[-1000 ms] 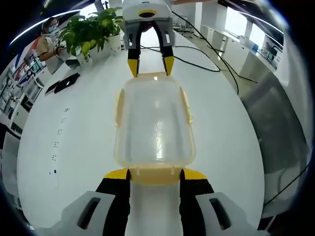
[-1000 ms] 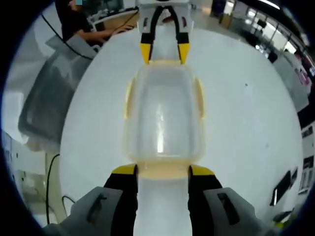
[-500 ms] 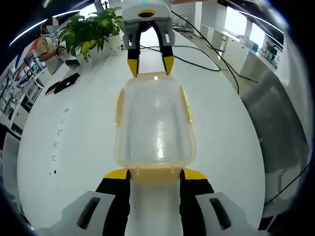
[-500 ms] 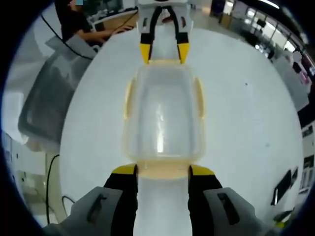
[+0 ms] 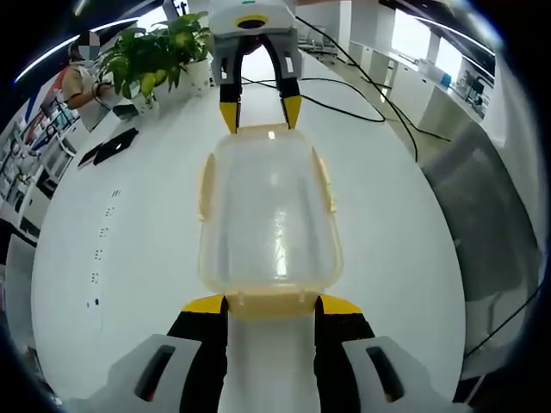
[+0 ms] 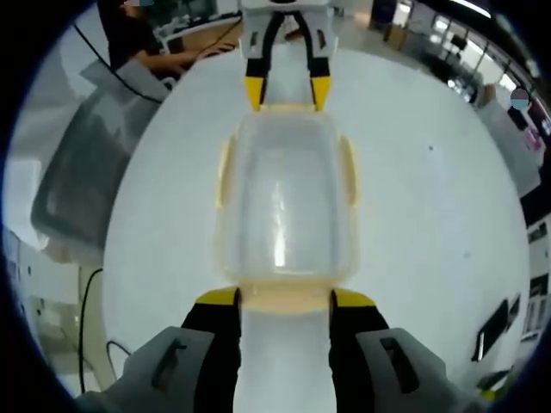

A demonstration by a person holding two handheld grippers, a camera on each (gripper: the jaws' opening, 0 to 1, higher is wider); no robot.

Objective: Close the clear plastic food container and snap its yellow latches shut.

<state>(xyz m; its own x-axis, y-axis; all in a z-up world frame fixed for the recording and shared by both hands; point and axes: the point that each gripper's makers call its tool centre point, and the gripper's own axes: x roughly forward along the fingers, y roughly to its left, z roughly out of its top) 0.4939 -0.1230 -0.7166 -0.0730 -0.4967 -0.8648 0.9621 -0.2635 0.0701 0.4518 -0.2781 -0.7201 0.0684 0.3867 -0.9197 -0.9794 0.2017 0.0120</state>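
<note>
Fingers (image 5: 202, 303) of the left gripper (image 5: 271, 303) rise yellow-tipped from the bottom of the left gripper view, spread wide with one on each side of the near-end yellow latch (image 5: 271, 301) of the clear plastic food container (image 5: 269, 211); they sit right at the latch's corners, but whether they press on it I cannot tell. The container lies lengthwise on the white bench (image 5: 129, 249) with its lid on, yellow side latches (image 5: 325, 182) lying along its long edges. At its far end the right gripper (image 5: 258, 110) faces this way, its two yellow tips spread apart and standing at the far rim. Beyond, a potted plant (image 5: 159, 52) stands on the bench, a dark flat device (image 5: 116, 144) lies near it, black cables (image 5: 362, 107) trail across the far part, and a seated person (image 5: 77, 77) is at the upper left.

Seen from the right gripper view, the right gripper (image 6: 284, 298) has its fingers (image 6: 217, 298) likewise wide apart, flanking the container's (image 6: 284, 202) near yellow latch (image 6: 284, 298) at its two corners, with contact unclear. The left gripper (image 6: 287, 90) stands at the opposite end, its yellow tips apart at the far rim. A grey chair (image 6: 82, 185) stands beside the bench (image 6: 430, 232) on the left.
</note>
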